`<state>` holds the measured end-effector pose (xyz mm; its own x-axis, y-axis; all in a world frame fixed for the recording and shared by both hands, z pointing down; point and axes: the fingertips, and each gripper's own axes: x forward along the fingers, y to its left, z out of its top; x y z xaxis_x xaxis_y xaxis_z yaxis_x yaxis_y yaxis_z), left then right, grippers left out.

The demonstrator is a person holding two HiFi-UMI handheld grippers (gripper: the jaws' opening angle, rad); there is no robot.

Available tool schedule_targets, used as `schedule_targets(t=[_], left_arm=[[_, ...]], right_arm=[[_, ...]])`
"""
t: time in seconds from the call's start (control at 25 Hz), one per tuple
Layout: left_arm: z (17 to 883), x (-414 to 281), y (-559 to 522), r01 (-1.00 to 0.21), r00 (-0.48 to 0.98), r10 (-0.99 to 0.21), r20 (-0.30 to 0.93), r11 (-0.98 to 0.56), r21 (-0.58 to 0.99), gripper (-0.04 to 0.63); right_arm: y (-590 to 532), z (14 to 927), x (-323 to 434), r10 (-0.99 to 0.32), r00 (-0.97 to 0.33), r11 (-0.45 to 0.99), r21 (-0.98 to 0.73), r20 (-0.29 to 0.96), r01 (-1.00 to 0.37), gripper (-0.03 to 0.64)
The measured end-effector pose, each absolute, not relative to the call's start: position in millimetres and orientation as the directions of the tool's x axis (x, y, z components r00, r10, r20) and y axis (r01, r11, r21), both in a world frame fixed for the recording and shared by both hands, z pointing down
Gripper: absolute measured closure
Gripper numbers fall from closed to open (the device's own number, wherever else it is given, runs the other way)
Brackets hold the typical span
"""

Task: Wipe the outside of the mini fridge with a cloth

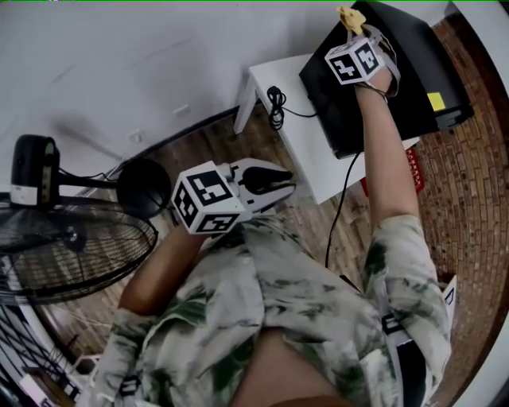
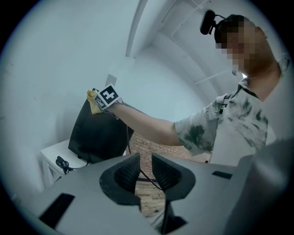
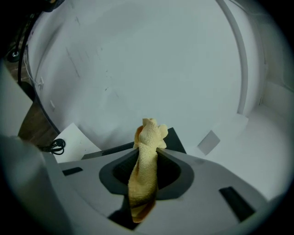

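The black mini fridge [image 1: 402, 75] stands on a low white table [image 1: 298, 139] against the white wall. My right gripper [image 1: 355, 28] is held out over the fridge's far top edge, shut on a bunched yellow cloth [image 1: 349, 17]. In the right gripper view the cloth [image 3: 147, 160] hangs between the jaws, with a corner of the fridge top [image 3: 176, 139] just behind it. My left gripper [image 1: 285, 185] hovers near my chest, well short of the fridge. Its jaws stand a narrow gap apart with nothing in them [image 2: 145, 167]. The left gripper view shows the fridge [image 2: 96, 135] and the cloth [image 2: 93, 103] at a distance.
A coiled black power cord [image 1: 276, 102] lies on the table beside the fridge, and a cable hangs off the table's front. A floor fan [image 1: 67, 246] and a black round base [image 1: 143, 189] stand at the left. A red item [image 1: 413, 171] sits low by the table.
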<state>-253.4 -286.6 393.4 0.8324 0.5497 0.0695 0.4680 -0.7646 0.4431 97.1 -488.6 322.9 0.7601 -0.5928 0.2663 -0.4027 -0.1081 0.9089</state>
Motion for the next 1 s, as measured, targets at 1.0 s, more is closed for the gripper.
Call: schedule_targets(t=[1.0], left_arm=[[423,-254,-311,0.306,0.904,0.416,0.103,-0.795,0.524,0.525]], right_arm=[[-508,518,117,-0.437,0.727,0.154,0.841,0.529,-0.519,0.517]])
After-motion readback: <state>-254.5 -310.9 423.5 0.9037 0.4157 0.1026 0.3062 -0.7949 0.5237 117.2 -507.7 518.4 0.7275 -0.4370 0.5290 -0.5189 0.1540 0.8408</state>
